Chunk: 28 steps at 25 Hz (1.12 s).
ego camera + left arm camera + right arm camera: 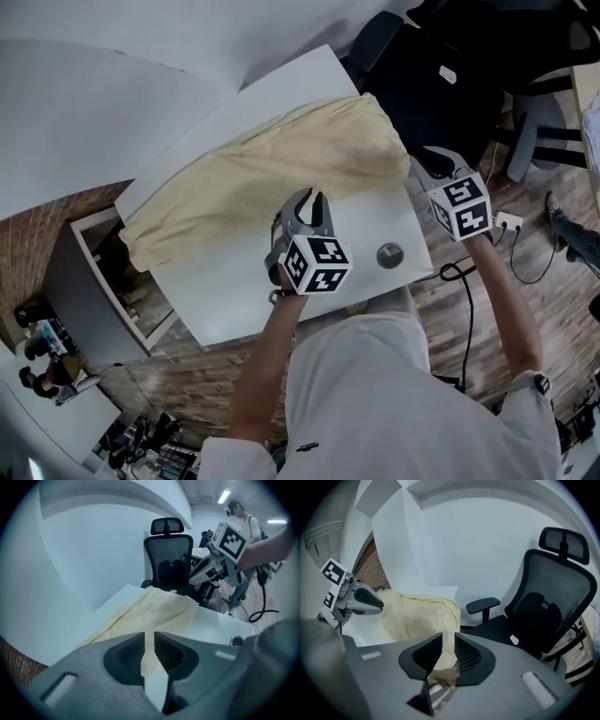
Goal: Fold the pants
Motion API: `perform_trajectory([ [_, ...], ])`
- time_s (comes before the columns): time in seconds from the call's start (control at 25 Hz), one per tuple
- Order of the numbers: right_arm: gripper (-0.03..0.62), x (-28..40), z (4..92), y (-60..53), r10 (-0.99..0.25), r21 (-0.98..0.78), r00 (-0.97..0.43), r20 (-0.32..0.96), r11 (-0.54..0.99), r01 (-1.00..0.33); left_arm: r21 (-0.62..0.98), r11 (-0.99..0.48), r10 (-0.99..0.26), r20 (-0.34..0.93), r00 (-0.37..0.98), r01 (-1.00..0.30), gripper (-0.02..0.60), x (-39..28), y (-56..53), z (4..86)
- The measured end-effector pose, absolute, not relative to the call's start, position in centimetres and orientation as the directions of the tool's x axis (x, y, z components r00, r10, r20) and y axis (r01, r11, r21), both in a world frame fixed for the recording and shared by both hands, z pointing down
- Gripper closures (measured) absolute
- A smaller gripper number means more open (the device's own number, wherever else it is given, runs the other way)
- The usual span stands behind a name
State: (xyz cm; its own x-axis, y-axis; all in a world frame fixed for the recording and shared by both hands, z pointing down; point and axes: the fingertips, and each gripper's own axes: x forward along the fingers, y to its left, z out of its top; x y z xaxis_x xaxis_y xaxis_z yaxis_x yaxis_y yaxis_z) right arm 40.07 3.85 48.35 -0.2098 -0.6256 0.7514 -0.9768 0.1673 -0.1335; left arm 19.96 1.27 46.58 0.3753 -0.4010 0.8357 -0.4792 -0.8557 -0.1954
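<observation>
Plain white walls (487,541) on the far side, bowed by the wide-angle views. Low on the left, a patch of red-brown brick (56,214). Wood-plank floor (511,314) near and to the right, crossed by black cables (468,319), with a white power strip (507,222) lying on it. In the middle, a white table (370,220), a round metal grommet (390,254) set in near its right corner. Under its left end, a white cabinet (70,291), open, contents unclear. Just beyond the table's far right corner, a black mesh-backed office chair (441,84) with headrest and armrests. Overhead in the left gripper view, bright strip lights (225,496).
</observation>
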Motion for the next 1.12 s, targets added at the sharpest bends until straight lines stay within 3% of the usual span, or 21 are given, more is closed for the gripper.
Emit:
perform_trajectory([
  [0.24,0.411,42.6,52.0,3.6,-0.613,-0.407,-0.344,0.711,0.04,-0.913,-0.184,-0.875,-0.361,0.864,0.352,-0.448,0.514,23.2,0.7,49.5],
  [0.56,0.305,42.7,57.4,3.7,-0.544,-0.621,-0.515,0.662,-0.013,-0.784,-0.175,-0.877,-0.338,0.886,0.317,-0.447,0.514,24.5,0.2,51.8],
  [0.88,0.296,41.9,59.2,2.7,-0.497,-0.784,-0.682,0.536,0.006,-0.621,-0.14,-0.878,-0.284,0.922,0.262,-0.457,0.517,24.0,0.8,53.8],
  [1.04,0.296,42.4,59.5,2.9,-0.519,-0.832,-0.694,0.499,-0.062,-0.551,-0.125,-0.865,-0.283,0.921,0.267,-0.485,0.518,23.9,0.5,54.0],
  [1.12,0.296,42.6,59.4,3.2,-0.564,-0.885,-0.701,0.438,-0.131,-0.447,-0.123,-0.86,-0.288,0.918,0.271,-0.495,0.518,23.8,0.5,54.0],
])
